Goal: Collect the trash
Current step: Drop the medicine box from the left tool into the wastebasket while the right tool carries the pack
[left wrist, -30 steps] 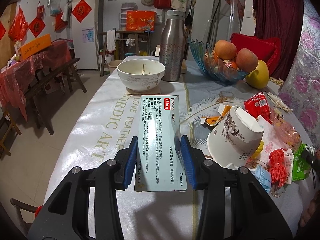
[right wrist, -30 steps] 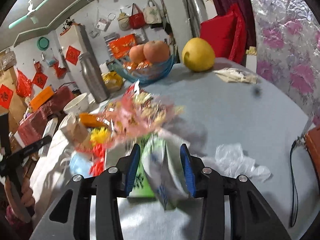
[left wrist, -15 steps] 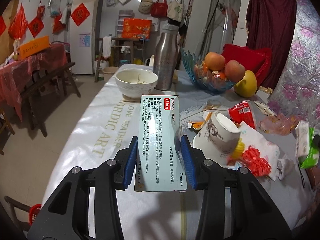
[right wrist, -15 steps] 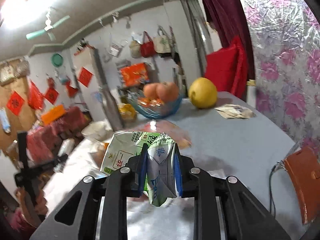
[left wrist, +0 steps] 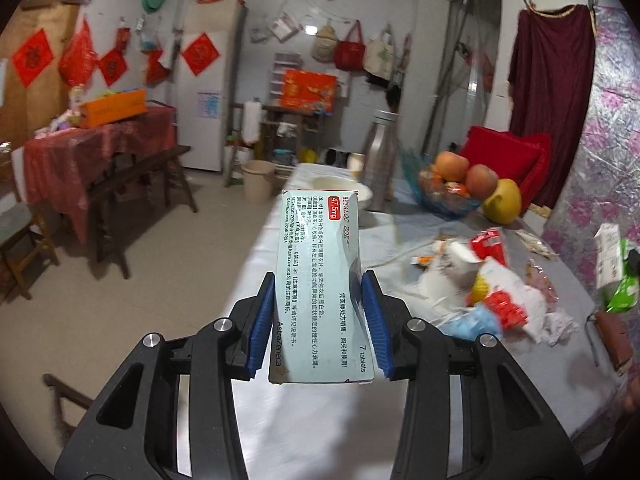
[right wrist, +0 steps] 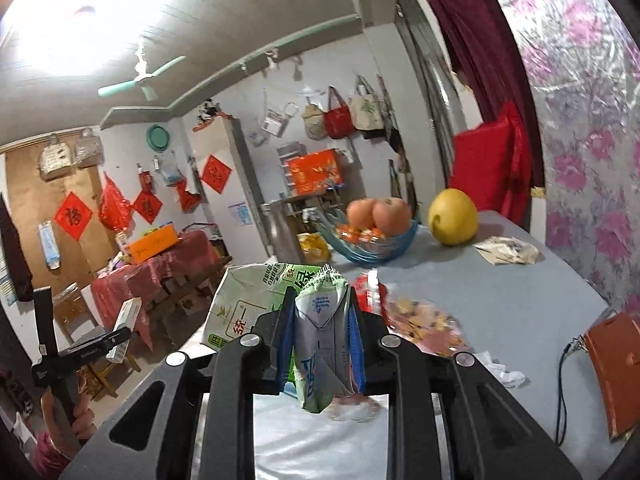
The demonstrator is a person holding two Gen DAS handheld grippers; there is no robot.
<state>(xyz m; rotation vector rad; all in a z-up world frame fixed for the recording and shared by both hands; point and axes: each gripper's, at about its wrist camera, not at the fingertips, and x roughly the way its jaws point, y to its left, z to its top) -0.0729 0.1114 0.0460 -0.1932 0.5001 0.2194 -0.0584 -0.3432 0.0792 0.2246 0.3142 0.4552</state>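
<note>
My left gripper [left wrist: 319,322] is shut on a pale blue medicine box [left wrist: 320,280] and holds it above the white table [left wrist: 304,412]. My right gripper [right wrist: 320,340] is shut on a squashed green-and-white drink carton [right wrist: 320,336], lifted above the table [right wrist: 520,292]; the carton also shows at the far right of the left wrist view [left wrist: 612,264]. A heap of trash [left wrist: 488,292] lies on the table: a tipped paper cup, red wrappers, blue and yellow scraps, crumpled tissue [left wrist: 560,326]. The left gripper with its box shows in the right wrist view [right wrist: 120,332].
A fruit bowl [left wrist: 448,196] with apples, a yellow pomelo [left wrist: 502,202], a steel flask [left wrist: 378,164] and a white bowl [left wrist: 340,188] stand at the table's far end. A brown wallet [right wrist: 616,368] with a cable lies right. A wrapper [right wrist: 508,250] lies near the pomelo.
Both grippers have risen and tilted up from the table. The right gripper closed on the drink carton and lifted it. The left still holds the medicine box.
</note>
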